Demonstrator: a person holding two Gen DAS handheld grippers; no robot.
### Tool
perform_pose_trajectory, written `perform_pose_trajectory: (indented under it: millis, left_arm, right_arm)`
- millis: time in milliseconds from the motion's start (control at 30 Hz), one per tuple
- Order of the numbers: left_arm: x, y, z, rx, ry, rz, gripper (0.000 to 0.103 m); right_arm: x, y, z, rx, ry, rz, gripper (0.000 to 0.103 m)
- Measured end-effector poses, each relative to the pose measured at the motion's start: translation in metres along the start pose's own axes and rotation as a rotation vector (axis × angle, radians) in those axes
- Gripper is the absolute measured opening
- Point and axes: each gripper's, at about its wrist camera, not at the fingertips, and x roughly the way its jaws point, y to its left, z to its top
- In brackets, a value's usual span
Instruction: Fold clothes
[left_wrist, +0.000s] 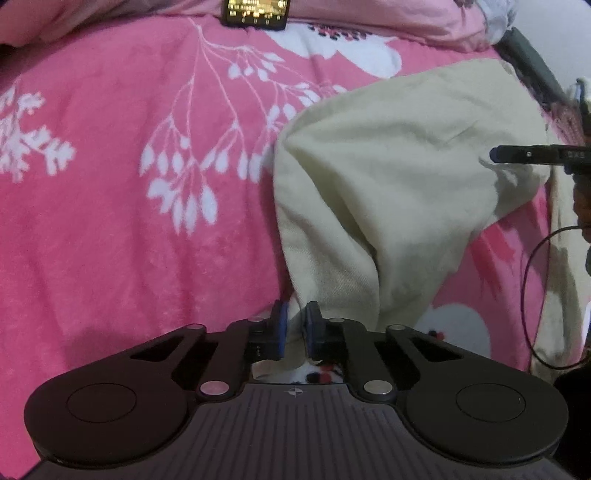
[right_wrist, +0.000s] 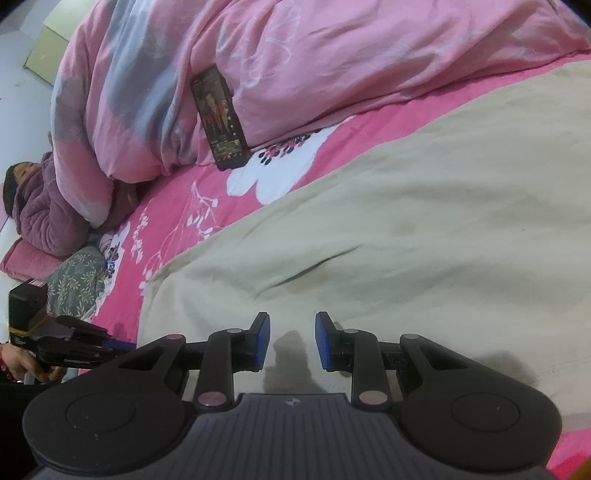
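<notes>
One cream garment (left_wrist: 388, 177) corner between left claw (left_wrist: 294, 328) pads

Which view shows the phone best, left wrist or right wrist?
The right wrist view. There the phone shows whole, screen lit, leaning against the pink quilt with its lower end on the floral blanket. The left wrist view catches only its lower part, cut off by the top edge.

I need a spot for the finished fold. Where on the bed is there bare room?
The pink floral blanket lies bare left of the cream garment, from the left gripper up to the phone leaning on the pink quilt. The right side is crowded: garment and right gripper.
</notes>
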Motion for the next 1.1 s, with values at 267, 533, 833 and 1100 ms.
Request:
perform_pose_trajectory:
  millis: [267, 533, 833, 1100]
  left_arm:
    - [-0.045, 0.022, 0.04, 0.077, -0.123, 0.163, 0.008]
    - [-0.035, 0.04, 0.066, 0.024, -0.052, 0.089, 0.009]
    - [-0.038, 0.109, 0.034, -0.243, -0.037, 0.222, 0.009]
    - [-0.041, 0.05, 0.012, -0.16, -0.109, -0.004, 0.053]
  right_arm:
    - [-0.002, 0.004, -0.001, -0.018, -0.005, -0.001, 0.029]
    - [-0.01, 0.007, -0.002, -0.039, -0.027, -0.016, 0.029]
    - [-0.01, -0.002, -0.008, -0.033, -0.03, -0.038, 0.029]
    - [-0.014, 0.019, -0.008, -0.122, -0.068, -0.015, 0.029]
